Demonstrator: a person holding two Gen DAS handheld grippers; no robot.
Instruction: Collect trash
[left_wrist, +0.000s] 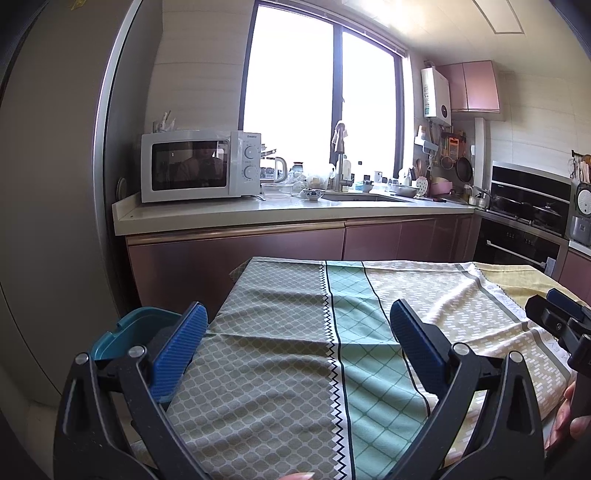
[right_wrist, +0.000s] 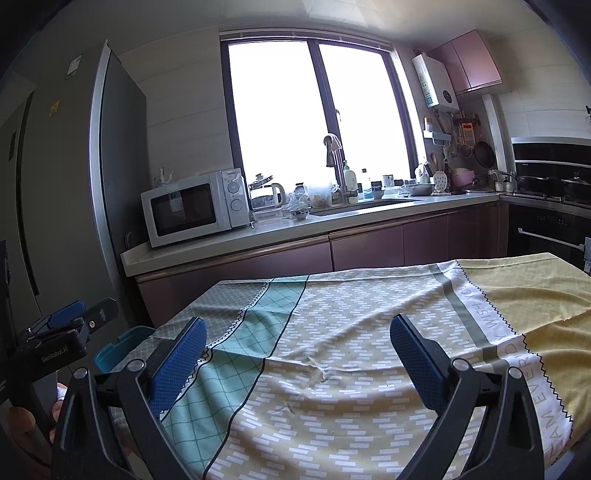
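My left gripper (left_wrist: 297, 317) is open above the near part of a table draped in a patterned cloth (left_wrist: 280, 332), with nothing between its blue pads. My right gripper (right_wrist: 298, 332) is also open and empty over the same cloth (right_wrist: 351, 350). A teal bin (left_wrist: 129, 332) stands beside the table's left edge, partly hidden behind my left finger; its rim also shows in the right wrist view as the bin (right_wrist: 118, 349). No loose trash shows on the cloth. The right gripper (left_wrist: 561, 317) appears at the right edge of the left wrist view, and the left gripper (right_wrist: 66, 321) at the left of the right wrist view.
A kitchen counter (left_wrist: 258, 214) runs behind the table with a white microwave (left_wrist: 199, 166), a kettle, bowls and a sink (left_wrist: 365, 197). A tall grey fridge (right_wrist: 74, 184) stands at the left. An oven and stove (left_wrist: 528, 210) fill the right corner.
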